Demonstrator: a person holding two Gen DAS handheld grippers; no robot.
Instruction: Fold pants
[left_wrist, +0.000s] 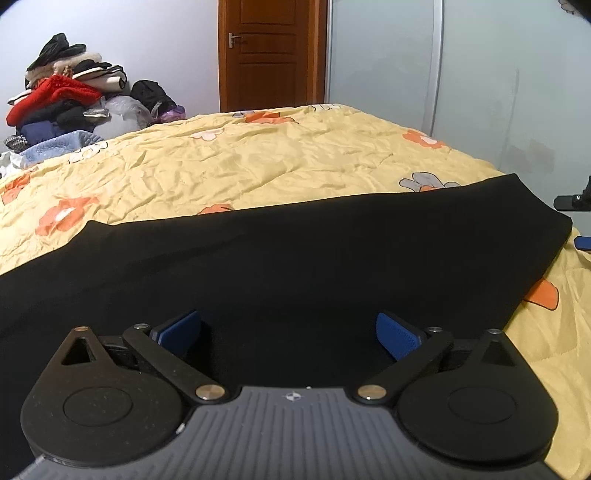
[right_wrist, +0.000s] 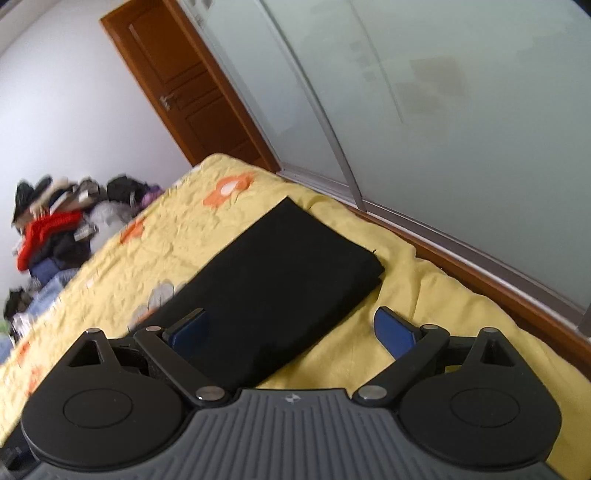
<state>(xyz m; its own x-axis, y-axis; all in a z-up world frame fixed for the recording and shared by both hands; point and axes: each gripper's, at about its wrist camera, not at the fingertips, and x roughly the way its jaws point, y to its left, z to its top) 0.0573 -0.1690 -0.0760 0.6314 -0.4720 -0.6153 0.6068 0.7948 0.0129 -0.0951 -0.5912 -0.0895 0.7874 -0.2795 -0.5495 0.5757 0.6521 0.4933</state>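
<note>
Over the bed (left_wrist: 258, 155), the left gripper (left_wrist: 288, 332) and right gripper (right_wrist: 291, 332) are hanging wide open above the black pants (left_wrist: 295, 251), gripping nothing.

You are looking at a bed (left_wrist: 258, 158) with a yellow blanket (right_wrist: 424, 295) full of orange flowers. Black pants (left_wrist: 295, 258) lie flat on the blanket, folded into a long strip. One end lies near the bed's edge.
</note>
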